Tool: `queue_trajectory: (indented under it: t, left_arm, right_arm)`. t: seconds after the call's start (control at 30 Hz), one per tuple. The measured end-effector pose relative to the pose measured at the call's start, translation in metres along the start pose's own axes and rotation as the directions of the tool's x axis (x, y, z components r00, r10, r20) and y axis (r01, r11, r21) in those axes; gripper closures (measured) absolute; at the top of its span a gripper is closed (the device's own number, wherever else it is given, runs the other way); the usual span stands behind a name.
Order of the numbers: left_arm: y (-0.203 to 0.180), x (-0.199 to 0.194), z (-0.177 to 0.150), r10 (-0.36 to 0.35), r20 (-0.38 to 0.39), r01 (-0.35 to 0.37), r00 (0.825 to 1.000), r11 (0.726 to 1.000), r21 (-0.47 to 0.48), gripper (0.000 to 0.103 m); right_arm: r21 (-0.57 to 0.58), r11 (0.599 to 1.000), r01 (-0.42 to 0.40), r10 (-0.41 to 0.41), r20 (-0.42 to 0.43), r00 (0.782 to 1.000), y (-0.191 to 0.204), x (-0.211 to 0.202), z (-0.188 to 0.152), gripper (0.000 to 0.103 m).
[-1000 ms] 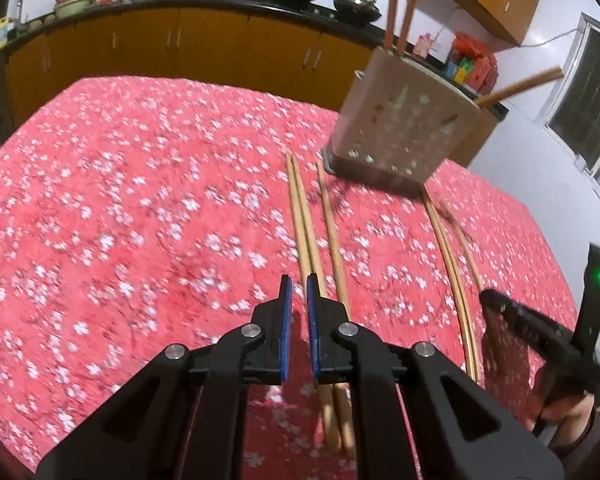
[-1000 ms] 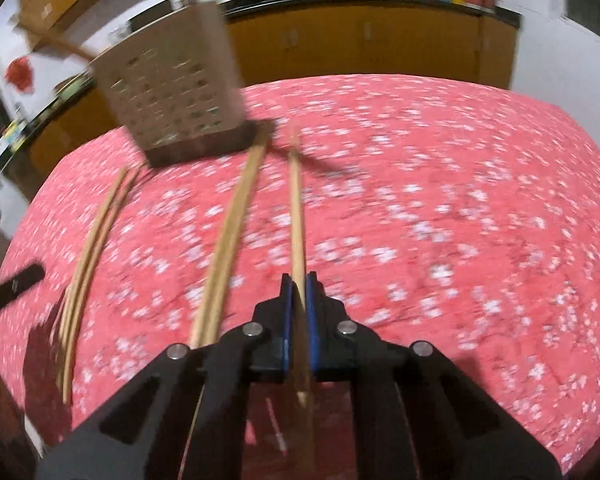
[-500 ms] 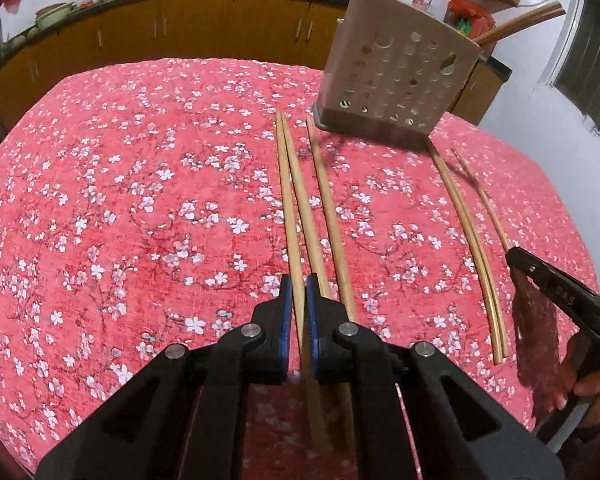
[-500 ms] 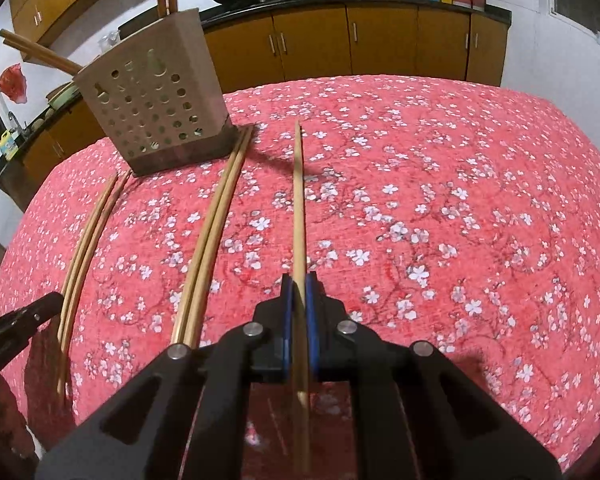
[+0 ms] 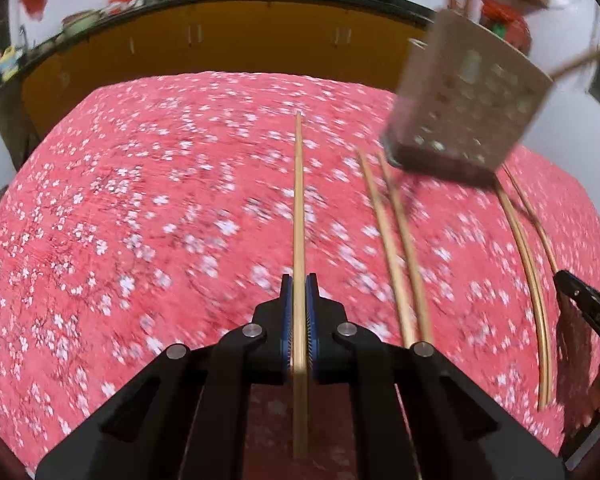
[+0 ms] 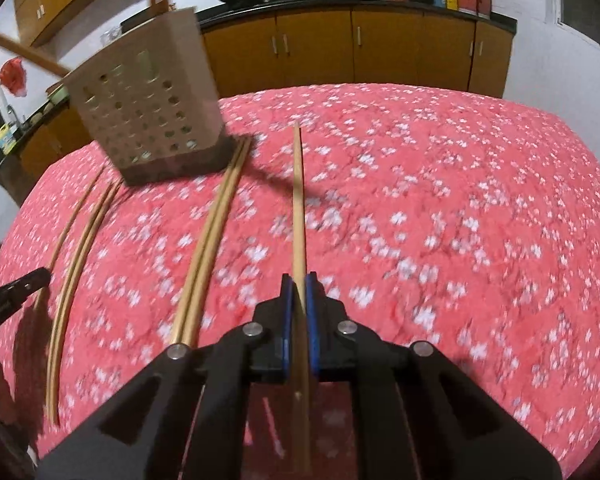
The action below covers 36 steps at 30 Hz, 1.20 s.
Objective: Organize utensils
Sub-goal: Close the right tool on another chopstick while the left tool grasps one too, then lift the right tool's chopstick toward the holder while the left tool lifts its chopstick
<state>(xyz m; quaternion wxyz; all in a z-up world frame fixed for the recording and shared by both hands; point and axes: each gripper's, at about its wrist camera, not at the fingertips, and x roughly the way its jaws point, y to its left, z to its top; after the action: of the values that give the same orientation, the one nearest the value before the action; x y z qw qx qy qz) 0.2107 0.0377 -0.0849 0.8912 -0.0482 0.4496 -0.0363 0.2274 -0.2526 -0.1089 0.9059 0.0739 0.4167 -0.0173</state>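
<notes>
My left gripper is shut on a wooden chopstick that points forward above the cloth. My right gripper is shut on another wooden chopstick, also pointing forward. A beige perforated utensil holder stands at the back right in the left wrist view and at the back left in the right wrist view, with chopsticks standing in it. Loose chopstick pairs lie on the cloth in front of the holder, and also show in the right wrist view.
The table is covered by a red floral cloth. Another chopstick pair lies further right of the holder. Orange cabinets and a dark counter with woks run behind the table. Part of the other gripper shows at the right edge.
My left gripper has closed on one chopstick and lifted it away from the pair, swinging left. My right gripper still holds its chopstick and has risen slightly.
</notes>
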Motion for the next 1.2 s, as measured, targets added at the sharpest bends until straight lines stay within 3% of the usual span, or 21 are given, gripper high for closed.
queue_trajectory:
  t: [0.1,0.2,0.6,1.2]
  left_arm:
    - [0.008,0.002,0.002,-0.03,0.009,0.03,1.0,0.999,-0.019,0.095]
    - [0.006,0.001,-0.002,-0.015,0.04,0.014,0.999,1.0,0.008,0.095]
    - [0.01,-0.007,-0.007,-0.061,0.041,0.062,0.997,0.998,-0.033,0.095]
    - [0.01,-0.01,-0.007,-0.07,0.042,0.072,0.997,0.996,-0.055,0.094]
  right_arm:
    - [0.006,1.0,0.007,-0.007,0.01,1.0,-0.004,0.006,0.006,0.095]
    - [0.017,1.0,-0.001,0.001,0.011,1.0,-0.006,0.007,0.007,0.095]
    - [0.034,0.999,-0.021,0.02,0.013,1.0,-0.009,0.008,0.006,0.094]
    - [0.042,0.999,-0.027,0.026,0.015,1.0,-0.009,0.007,0.004,0.094]
